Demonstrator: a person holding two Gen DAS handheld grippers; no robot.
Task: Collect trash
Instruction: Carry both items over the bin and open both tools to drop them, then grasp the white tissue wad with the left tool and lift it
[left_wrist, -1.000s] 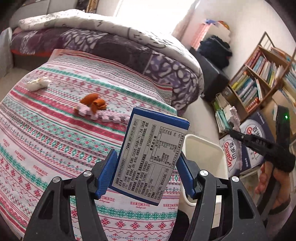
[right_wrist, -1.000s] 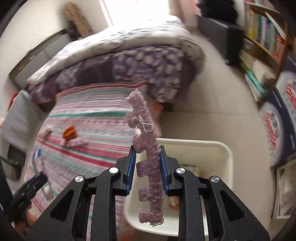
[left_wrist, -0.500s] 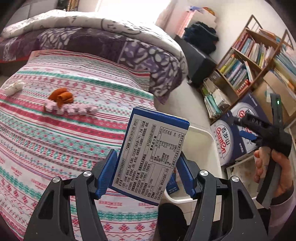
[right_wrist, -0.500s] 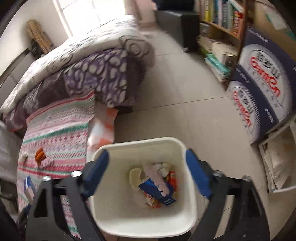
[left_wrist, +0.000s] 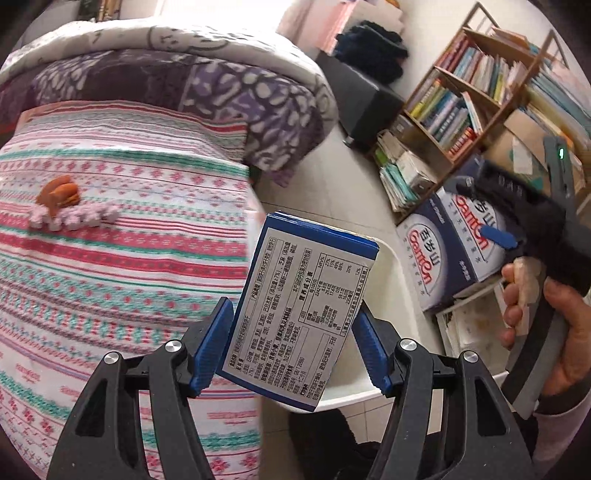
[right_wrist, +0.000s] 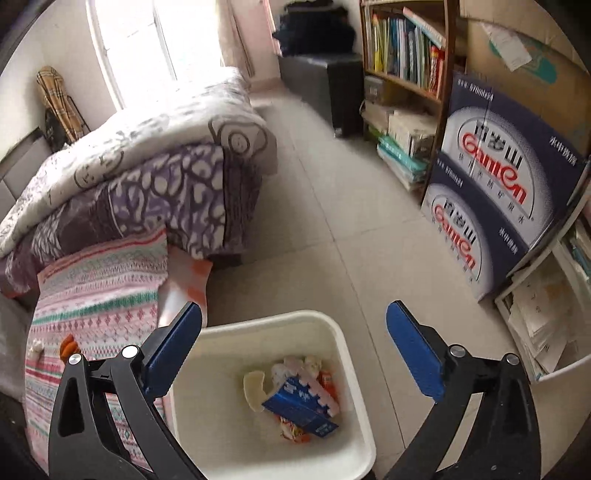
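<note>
Left tool (left_wrist: 291, 341) pinches a blue carton (left_wrist: 299, 314), label facing camera, hiding most of the white bin (left_wrist: 391, 280) beyond. Right tool (right_wrist: 293, 345) is opening, nothing between its jaws, above bin (right_wrist: 354, 369); trash inside partly jumbled, indistinct.

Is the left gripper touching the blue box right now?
Touching. The left wrist view shows the left gripper with both blue pads pressed against the sides of the blue box, holding it up.
</note>
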